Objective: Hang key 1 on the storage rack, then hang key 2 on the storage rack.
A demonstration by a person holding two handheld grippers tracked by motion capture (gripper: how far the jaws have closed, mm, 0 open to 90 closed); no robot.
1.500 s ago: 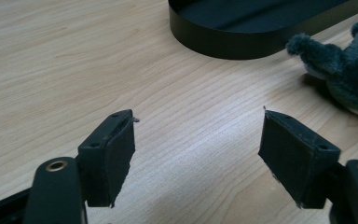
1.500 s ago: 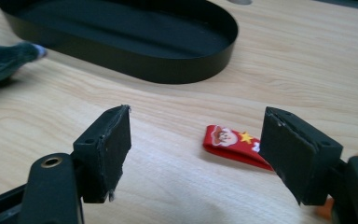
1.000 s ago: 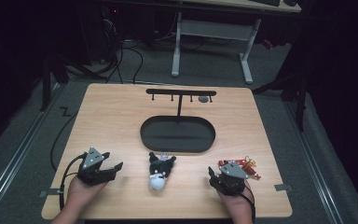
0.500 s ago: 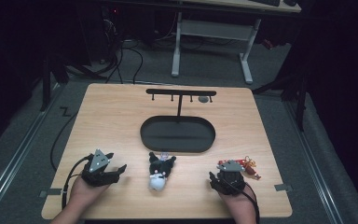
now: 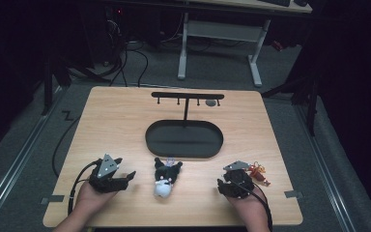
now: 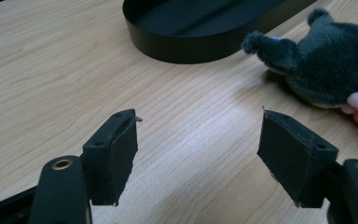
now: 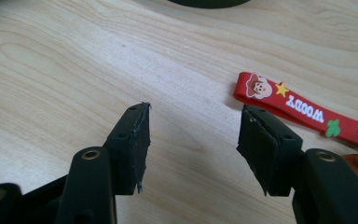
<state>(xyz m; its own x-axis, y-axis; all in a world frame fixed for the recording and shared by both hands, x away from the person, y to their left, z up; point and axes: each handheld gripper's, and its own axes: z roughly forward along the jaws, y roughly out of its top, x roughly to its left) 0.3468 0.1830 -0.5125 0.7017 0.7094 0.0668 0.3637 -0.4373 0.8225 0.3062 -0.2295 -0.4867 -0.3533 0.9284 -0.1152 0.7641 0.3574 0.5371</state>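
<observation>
Two grippers rest at the near edge of a pale wooden table (image 5: 116,121) seen from above: the left gripper (image 5: 125,177) beside one plush toy (image 5: 165,176) (dark fur, white lower part), the right gripper (image 5: 228,185) by one red strap keychain (image 5: 258,173). One black oval tray (image 5: 184,140) and one T-shaped hook rack (image 5: 187,96) stand farther back. In the left gripper view, two matte jaws gape over bare woodgrain, the fuzzy toy (image 6: 326,65) at far right. In the right gripper view, jaws are likewise spread, empty, the rubbery strap (image 7: 284,100) just beyond the right jaw.
</observation>
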